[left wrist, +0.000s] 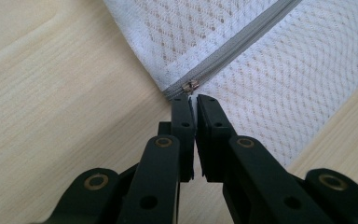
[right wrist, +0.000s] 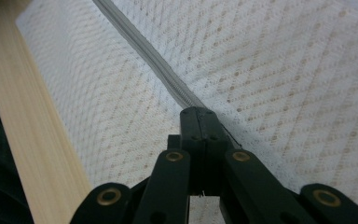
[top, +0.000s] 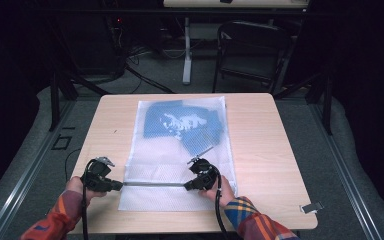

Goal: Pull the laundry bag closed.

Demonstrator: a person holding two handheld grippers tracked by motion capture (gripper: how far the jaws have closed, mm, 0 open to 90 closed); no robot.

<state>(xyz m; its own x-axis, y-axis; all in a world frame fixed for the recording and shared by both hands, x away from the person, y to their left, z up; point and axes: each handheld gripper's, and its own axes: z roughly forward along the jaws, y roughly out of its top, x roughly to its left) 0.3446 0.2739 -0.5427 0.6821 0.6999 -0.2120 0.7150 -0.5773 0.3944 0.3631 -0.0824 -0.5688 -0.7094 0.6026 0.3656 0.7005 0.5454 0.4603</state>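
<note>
A white mesh laundry bag (top: pixel 180 155) lies flat on the wooden table (top: pixel 275 150), with a blue printed garment (top: pixel 180 122) inside its far half. A grey zipper (top: pixel 152 184) runs across the bag's near part. My left gripper (top: pixel 121 184) is at the zipper's left end. In the left gripper view its jaws (left wrist: pixel 193 99) are shut on a thin white pull tab just below the metal slider (left wrist: pixel 191 86). My right gripper (top: pixel 186 187) is further right along the zipper, and in the right gripper view (right wrist: pixel 198 111) it is shut on the zipper (right wrist: pixel 144 49) and mesh.
A small grey clip-like object (top: pixel 311 207) lies at the table's near right corner. Behind the table stand a black chair (top: pixel 250 50) and another table's white leg (top: pixel 187 50). Bare wood lies on both sides of the bag. The table edge (right wrist: pixel 37 130) is close to my right gripper.
</note>
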